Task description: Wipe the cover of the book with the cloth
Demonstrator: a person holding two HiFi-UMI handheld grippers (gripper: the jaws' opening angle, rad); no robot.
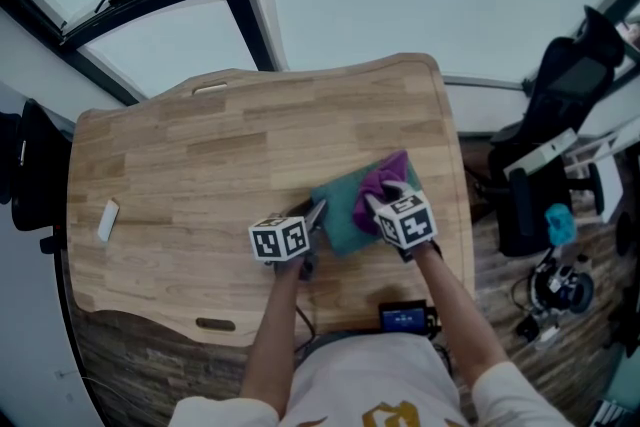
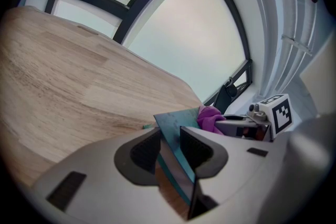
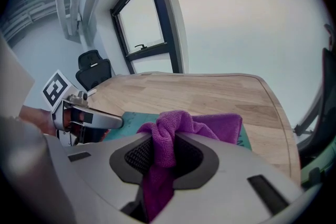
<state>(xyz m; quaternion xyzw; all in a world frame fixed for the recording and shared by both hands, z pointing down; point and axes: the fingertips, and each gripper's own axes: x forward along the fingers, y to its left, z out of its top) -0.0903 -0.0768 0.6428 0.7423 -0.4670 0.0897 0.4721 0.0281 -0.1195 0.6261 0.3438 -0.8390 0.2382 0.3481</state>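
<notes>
Two handheld grippers met over a thin teal hardcover book [image 1: 335,215], which lay on a pale wooden table [image 1: 200,155], right of centre and close to the near edge. Nearest the person, a small black device with a lit blue screen [image 1: 405,318] sat at the table's near rim, between the forearms. Just beyond it, the left gripper [image 1: 316,213] reached the book's near left corner. The right gripper [image 1: 374,205] stood over the book's right half with a crumpled purple microfibre cloth [image 1: 382,180]. Off to the left, a small white oblong [image 1: 107,220] lay well apart on bare wood. Dark-framed windows [image 1: 230,5] stood beyond the far edge.

The likeliest trouble was the book slipping. Only its corner was pinned, so a firm sideways stroke could twist it or drag it free. The bunched cloth might also pull out of its narrow pinch, or clean only a stripe of the cover.

The left gripper's jaws stood a narrow gap apart, clamped on the book's edge with a pad on each face. The right gripper's jaws were clenched on a fold of the cloth, and the rest spilled forward onto the cover.
</notes>
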